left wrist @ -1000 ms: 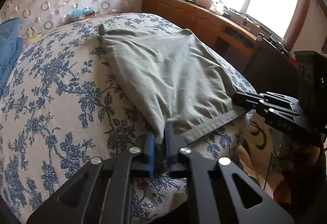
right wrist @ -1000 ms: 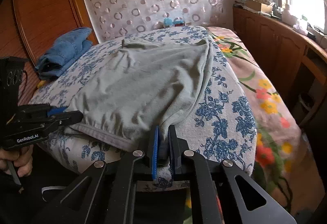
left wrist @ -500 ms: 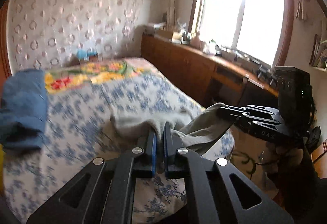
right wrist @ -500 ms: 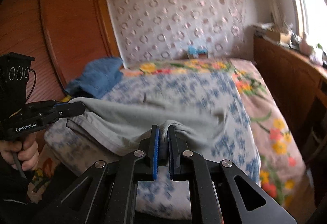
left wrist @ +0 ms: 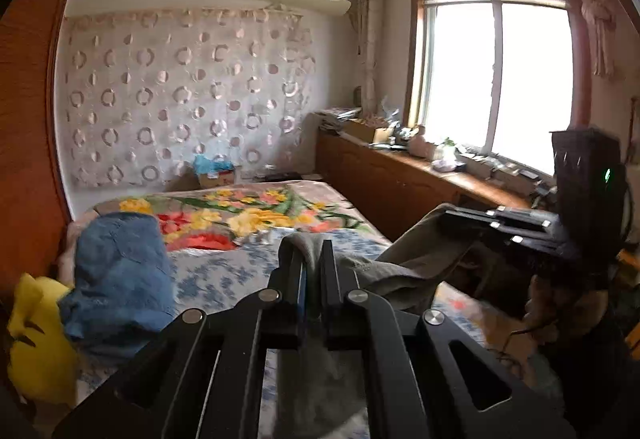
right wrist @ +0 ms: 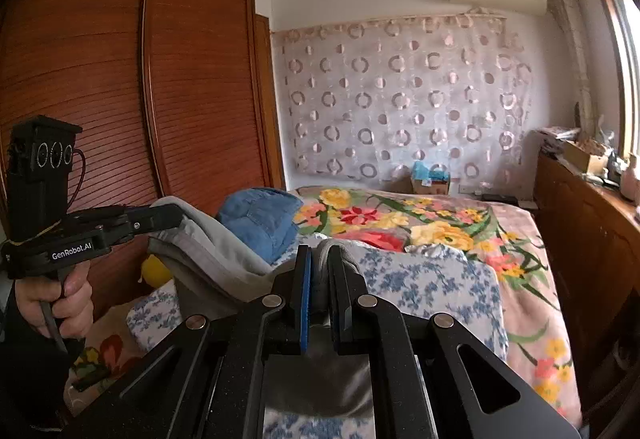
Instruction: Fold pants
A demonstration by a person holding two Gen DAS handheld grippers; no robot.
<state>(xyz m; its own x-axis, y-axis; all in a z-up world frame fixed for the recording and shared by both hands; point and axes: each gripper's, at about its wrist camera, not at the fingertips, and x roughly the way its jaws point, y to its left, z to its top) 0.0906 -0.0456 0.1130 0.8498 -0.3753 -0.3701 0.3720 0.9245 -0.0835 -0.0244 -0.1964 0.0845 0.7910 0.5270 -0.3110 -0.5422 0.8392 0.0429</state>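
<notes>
Left wrist view: left gripper (left wrist: 311, 257) raised above the bed (left wrist: 224, 271), jaws nearly together and pinching a bunched edge of the grey pants (left wrist: 404, 263). Cloth runs from those jaws across to the right gripper (left wrist: 448, 217), which also clamps a fold of it, so the pants hang slack between the two tools, lifted off the bed on the window (left wrist: 496, 79) side. A blue denim heap (left wrist: 120, 279) lies on the bed on the side away from the window, with something yellow (left wrist: 36, 343) just beside it. Right wrist view: right gripper (right wrist: 320, 263) with jaws narrow, grey fabric caught between the blue pad and the black finger. Left gripper (right wrist: 172, 213) is seen off toward the wardrobe (right wrist: 140, 99), held by a hand (right wrist: 60, 303), its tips closed on layered grey pants (right wrist: 208, 251) that droop down toward the near end of the bed (right wrist: 420, 279). Denim heap (right wrist: 260, 219) sits on the bed behind the lifted cloth. Flowered blanket (right wrist: 440, 223) covers the far part of the bed, toward the circle-patterned curtain (right wrist: 400, 99).
</notes>
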